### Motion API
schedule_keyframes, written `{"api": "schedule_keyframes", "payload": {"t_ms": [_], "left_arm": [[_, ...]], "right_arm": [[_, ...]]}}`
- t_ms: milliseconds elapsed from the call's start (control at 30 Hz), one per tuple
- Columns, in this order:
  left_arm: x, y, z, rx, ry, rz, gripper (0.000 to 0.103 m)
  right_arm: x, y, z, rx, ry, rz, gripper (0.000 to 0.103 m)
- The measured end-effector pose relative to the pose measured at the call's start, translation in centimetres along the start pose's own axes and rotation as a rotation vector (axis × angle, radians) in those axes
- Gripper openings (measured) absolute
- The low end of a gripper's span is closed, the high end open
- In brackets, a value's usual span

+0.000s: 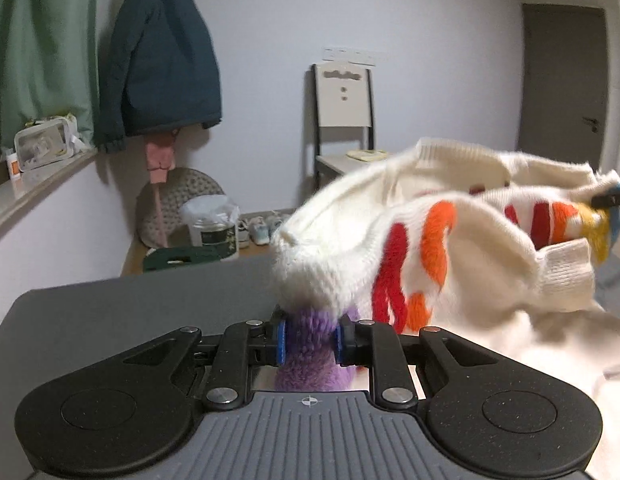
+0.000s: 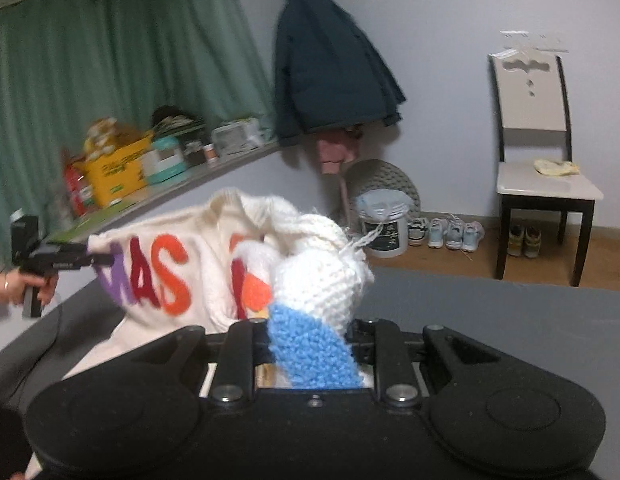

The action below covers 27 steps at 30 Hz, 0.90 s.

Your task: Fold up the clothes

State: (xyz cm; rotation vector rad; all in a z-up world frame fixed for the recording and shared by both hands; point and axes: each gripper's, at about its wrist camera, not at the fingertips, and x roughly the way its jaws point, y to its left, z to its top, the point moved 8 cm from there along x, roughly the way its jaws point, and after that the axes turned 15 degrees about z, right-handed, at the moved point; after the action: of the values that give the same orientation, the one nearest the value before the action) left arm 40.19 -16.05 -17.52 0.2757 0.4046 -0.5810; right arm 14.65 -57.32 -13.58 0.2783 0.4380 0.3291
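Grey tabletop [image 1: 109,312] fills the near ground in both wrist views, under pale walls.

Nearest in the left wrist view, at six o'clock, the left gripper [image 1: 310,340] has its blue pads [image 1: 281,340] pinched tight on a purple tuft of the cream sweater [image 1: 450,240]. From there the knit runs up toward two o'clock, lifted off the table and sagging in folds, with red and orange letters showing. At its far end, near three o'clock, a dark finger tip is visible against a yellow patch.

In the right wrist view the right gripper [image 2: 310,344] is closed narrowly on a bunch of the same sweater — a blue patch and white knit bulge up between its fingers. The cloth stretches away to nine o'clock, where a hand [image 2: 19,286] holds the other gripper, clamped on the purple edge.

Farther back, a dark blue jacket [image 2: 330,60] hangs on the wall at twelve o'clock, a chair [image 2: 542,152] stands at two o'clock with shoes [image 2: 446,232] on the floor beside it, and a green curtain [image 2: 109,60] hangs behind a cluttered ledge [image 2: 169,196] at ten o'clock.
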Motion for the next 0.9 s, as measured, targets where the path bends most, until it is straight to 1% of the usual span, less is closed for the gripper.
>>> {"api": "schedule_keyframes", "payload": {"t_ms": [67, 167, 267, 333, 400, 467, 533, 600, 633, 667, 700, 733, 767, 800, 833, 867, 900], "left_arm": [[-2.4, 0.1, -1.6, 0.009, 0.008, -0.006, 0.021], [-5.8, 0.3, -5.0, 0.03, 0.037, -0.015, 0.021], [-8.6, 0.3, -8.9, 0.043, 0.104, -0.029, 0.021], [-10.6, -0.1, -11.8, 0.074, 0.151, -0.023, 0.021], [-11.8, 0.0, -14.1, 0.079, 0.197, -0.005, 0.021], [-12.5, 0.3, -16.2, 0.088, 0.239, 0.032, 0.021], [-13.2, 0.6, -16.7, 0.069, 0.252, 0.059, 0.021], [-13.9, 1.0, -16.8, 0.042, 0.259, 0.083, 0.022], [-14.1, 1.2, -16.6, 0.016, 0.264, 0.083, 0.024], [-14.2, 1.4, -16.3, -0.018, 0.27, 0.077, 0.039], [-14.4, 1.4, -16.0, -0.065, 0.273, 0.064, 0.069], [-14.7, 1.4, -15.6, -0.122, 0.274, 0.047, 0.085], [-14.9, 1.5, -15.0, -0.176, 0.261, 0.036, 0.103], [-14.8, 1.5, -14.3, -0.216, 0.244, 0.027, 0.103], [-14.6, 1.6, -13.5, -0.248, 0.23, 0.015, 0.103], [-14.2, 1.6, -13.1, -0.274, 0.231, 0.009, 0.103], [-13.2, 1.6, -12.9, -0.3, 0.252, 0.005, 0.103]], "right_arm": [[-1.6, 2.1, -0.9, -0.029, 0.011, 0.009, 0.021], [-3.8, 5.3, -3.7, -0.064, 0.049, 0.029, 0.021], [-5.6, 8.5, -7.1, -0.117, 0.12, 0.041, 0.022], [-6.2, 10.4, -9.7, -0.16, 0.192, 0.048, 0.022], [-6.3, 12.2, -12.5, -0.22, 0.286, 0.057, 0.022], [-6.3, 13.7, -15.3, -0.277, 0.381, 0.059, 0.023], [-6.0, 14.5, -17.6, -0.343, 0.481, 0.049, 0.023], [-5.8, 15.0, -18.8, -0.388, 0.544, 0.031, 0.025], [-5.7, 15.1, -19.0, -0.399, 0.564, 0.019, 0.027], [-5.8, 15.2, -18.9, -0.393, 0.575, 0.009, 0.032], [-5.9, 15.2, -18.6, -0.373, 0.577, 0.0, 0.039], [-6.2, 15.2, -18.4, -0.35, 0.569, -0.007, 0.051], [-6.6, 15.1, -18.2, -0.32, 0.555, -0.012, 0.057], [-7.2, 15.0, -18.1, -0.282, 0.538, -0.01, 0.063], [-7.8, 15.1, -18.0, -0.236, 0.519, 0.0, 0.066], [-8.5, 15.0, -17.9, -0.168, 0.495, 0.02, 0.067], [-9.1, 14.8, -17.7, -0.086, 0.467, 0.047, 0.07]]}}
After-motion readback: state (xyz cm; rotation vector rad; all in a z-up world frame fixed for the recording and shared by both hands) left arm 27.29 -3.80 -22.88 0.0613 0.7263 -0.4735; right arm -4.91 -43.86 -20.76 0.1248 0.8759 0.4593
